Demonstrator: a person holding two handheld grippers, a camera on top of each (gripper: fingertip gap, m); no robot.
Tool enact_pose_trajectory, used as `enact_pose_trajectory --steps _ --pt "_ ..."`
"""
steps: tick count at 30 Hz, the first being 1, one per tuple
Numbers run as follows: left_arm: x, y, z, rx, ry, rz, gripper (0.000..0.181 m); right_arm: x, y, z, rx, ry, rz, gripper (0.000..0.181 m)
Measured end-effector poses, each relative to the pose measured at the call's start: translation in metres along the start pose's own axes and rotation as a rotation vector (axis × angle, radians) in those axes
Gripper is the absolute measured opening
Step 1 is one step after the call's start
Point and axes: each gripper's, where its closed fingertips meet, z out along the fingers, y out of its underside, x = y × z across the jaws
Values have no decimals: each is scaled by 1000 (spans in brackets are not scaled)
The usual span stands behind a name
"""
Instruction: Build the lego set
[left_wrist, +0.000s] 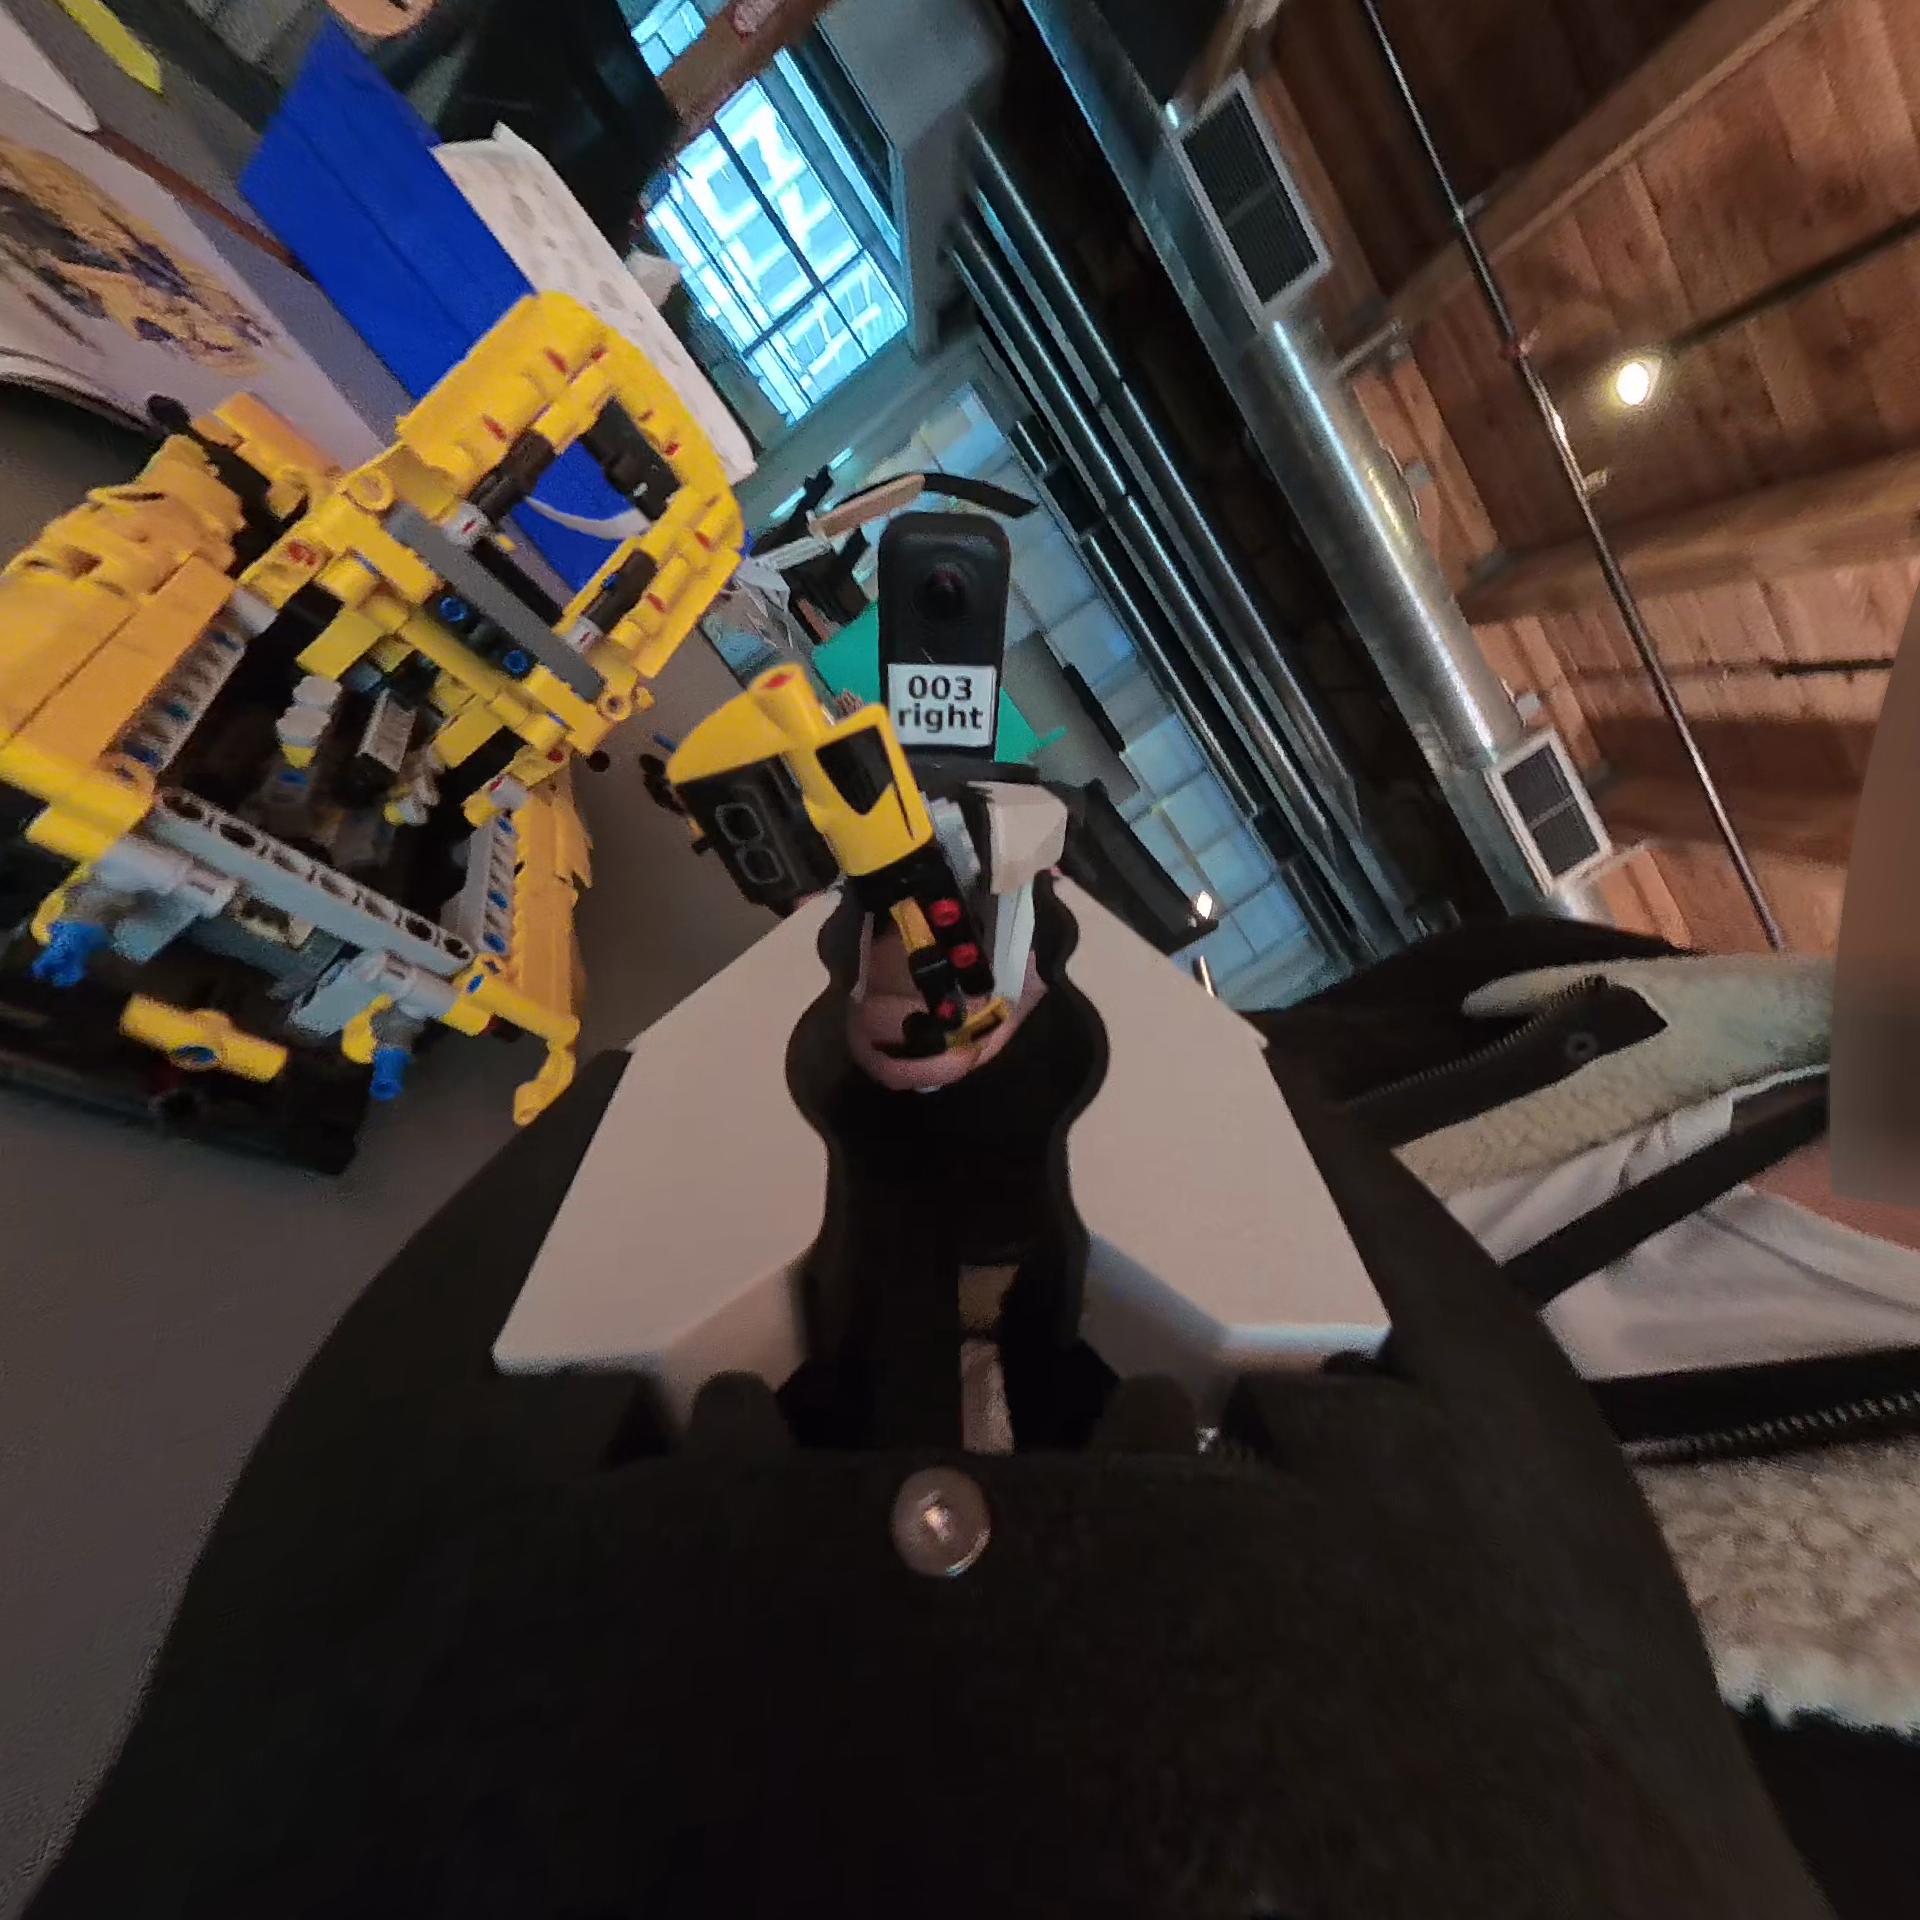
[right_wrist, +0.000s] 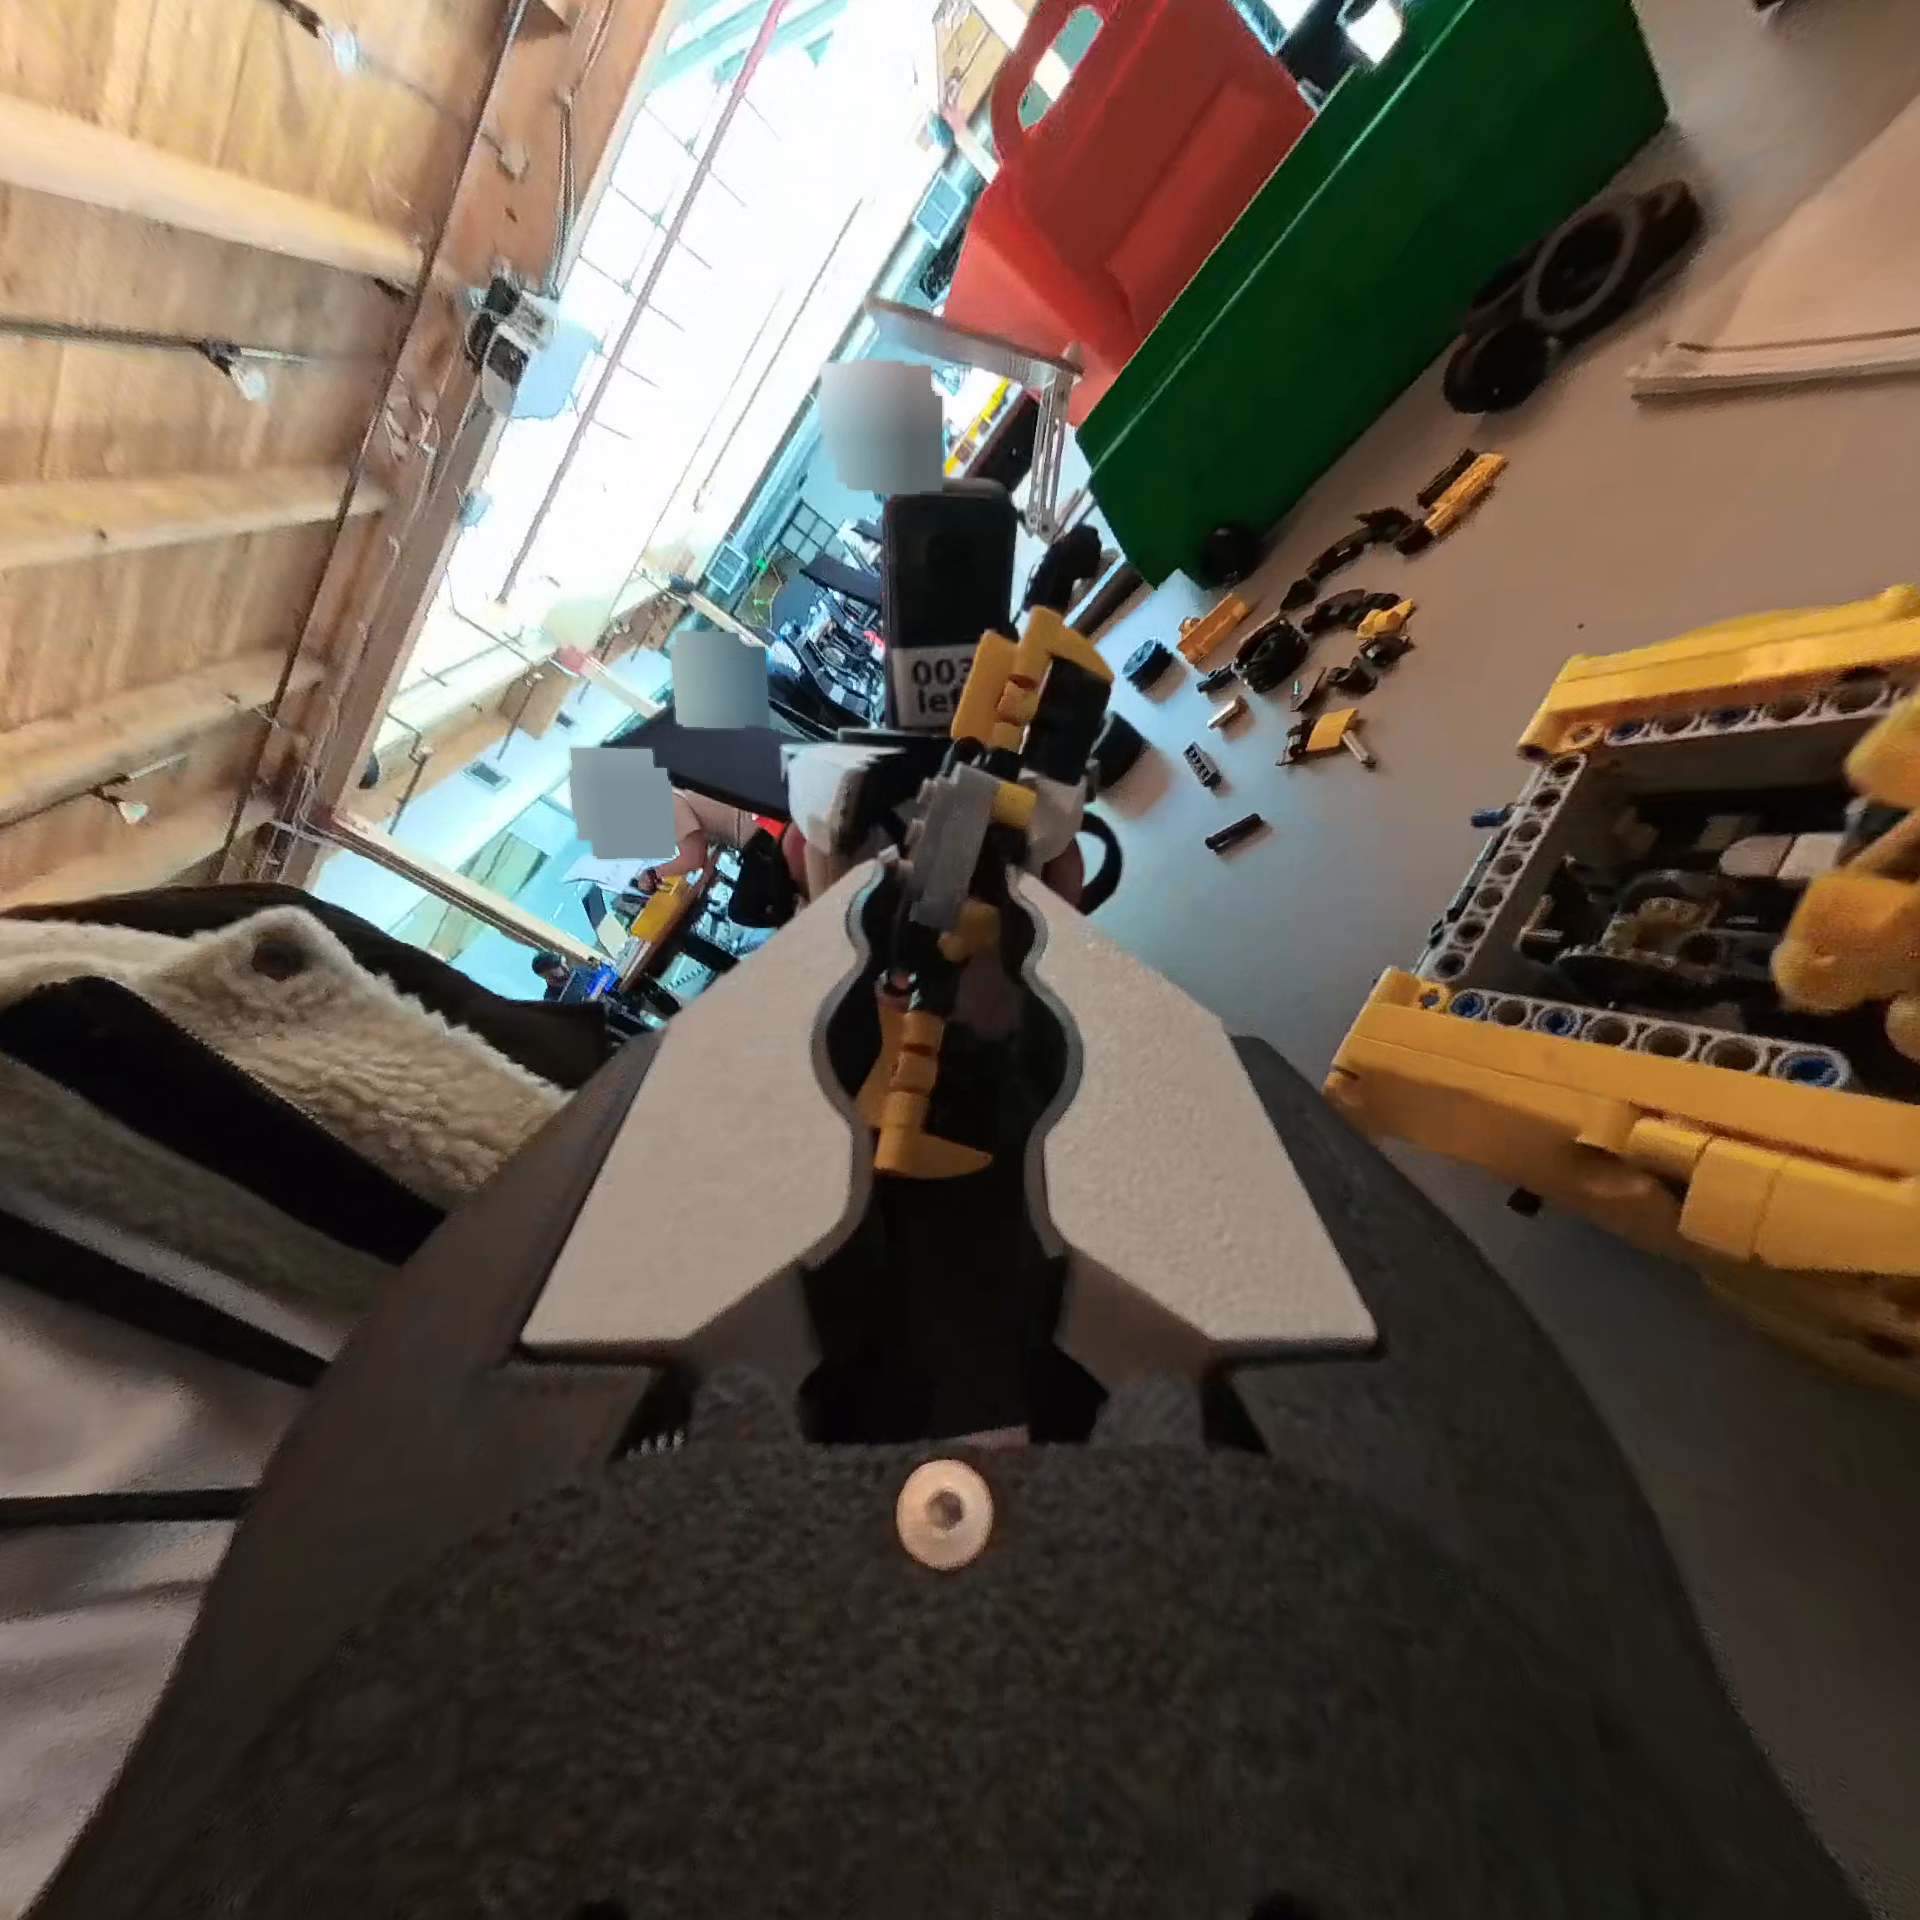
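Note:
A small yellow and black lego sub-assembly (left_wrist: 821, 800) is held in the air between both grippers, which face each other tip to tip. My left gripper (left_wrist: 940, 920) is shut on its lower end with red pins. My right gripper (right_wrist: 951, 883) is shut on the same sub-assembly (right_wrist: 1023, 686), whose yellow and grey beam runs down between the fingers. The right gripper's white fingers (left_wrist: 1023, 842) show opposite in the left wrist view. The big yellow lego vehicle model (left_wrist: 312, 727) stands on the grey table, to the left there and to the right in the right wrist view (right_wrist: 1662, 987).
Several loose black and yellow parts (right_wrist: 1330, 644) lie on the table beyond the model. A green bin (right_wrist: 1351, 312), a red bin (right_wrist: 1122, 208) and black wheels (right_wrist: 1579, 281) stand behind them. A blue box (left_wrist: 384, 229) and an open booklet (left_wrist: 104, 270) lie behind the model. A person's jacket (left_wrist: 1558, 1049) is close by.

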Motion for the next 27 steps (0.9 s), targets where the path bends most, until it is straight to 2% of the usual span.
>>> enact_pose_trajectory --steps 7,13,17,24,27 --pt "-12 7 -12 122 -20 -211 29 15 1 3 81 80 11 13" --pt "-12 11 -9 145 -37 -224 27 20 5 6 95 72 41 14" --pt "-21 4 -16 229 -68 -250 10 19 7 10 89 82 23 14" --pt "-26 7 -24 192 -158 -206 7 21 14 16 55 101 16 14" --pt "-37 1 -41 176 -233 -205 7 28 6 8 52 178 -53 35"
